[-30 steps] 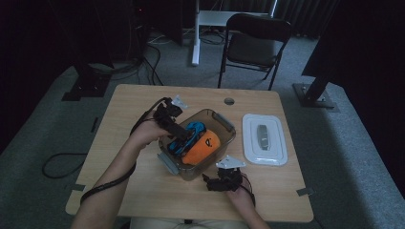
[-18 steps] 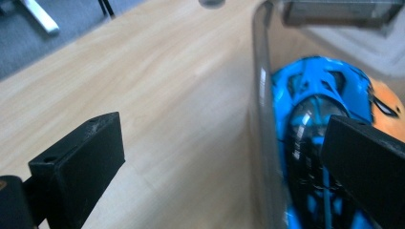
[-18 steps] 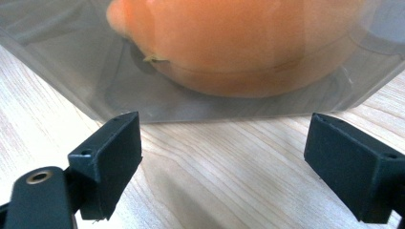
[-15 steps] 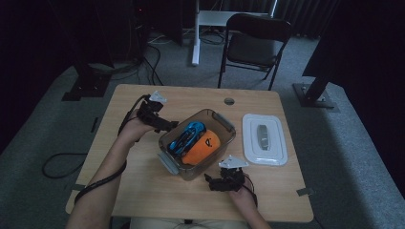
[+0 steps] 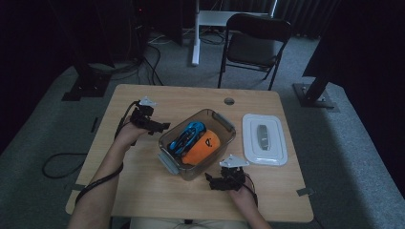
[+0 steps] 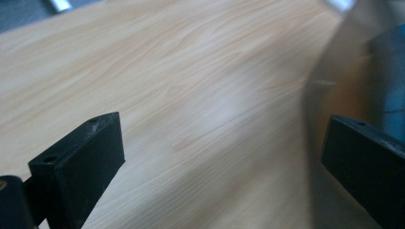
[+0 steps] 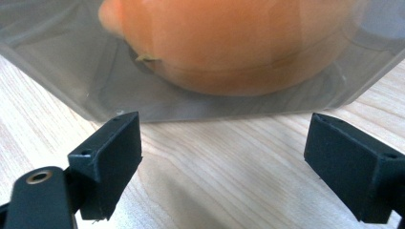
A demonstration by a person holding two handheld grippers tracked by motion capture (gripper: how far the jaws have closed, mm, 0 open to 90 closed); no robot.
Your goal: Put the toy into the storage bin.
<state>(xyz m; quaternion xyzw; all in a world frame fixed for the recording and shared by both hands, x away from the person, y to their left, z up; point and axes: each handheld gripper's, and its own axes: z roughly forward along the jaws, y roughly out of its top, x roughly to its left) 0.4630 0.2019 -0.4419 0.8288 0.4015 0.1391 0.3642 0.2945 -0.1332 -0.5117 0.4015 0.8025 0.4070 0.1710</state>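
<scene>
A clear plastic container (image 5: 195, 171) with grey latches sits mid-table, holding an orange item (image 5: 204, 148) and a blue item (image 5: 188, 134). My left gripper (image 5: 159, 127) hovers just left of the container, open and empty. In the left gripper view my left gripper (image 6: 222, 138) has its jaws wide apart over bare wood, with the container wall (image 6: 334, 86) at the right. My right gripper (image 5: 220, 177) rests in front of the container, open. In the right gripper view my right gripper (image 7: 224, 131) faces the container wall (image 7: 95, 71), and the orange item (image 7: 229, 43) shows through it.
A white lid (image 5: 264, 138) lies flat on the wooden table (image 5: 143, 191), right of the container. A round cable hole (image 5: 229, 101) sits near the far edge. A folding chair (image 5: 253, 43) stands beyond the table.
My left gripper has drawn back from over the container's left end to the table beside it. The right gripper has stayed put.
</scene>
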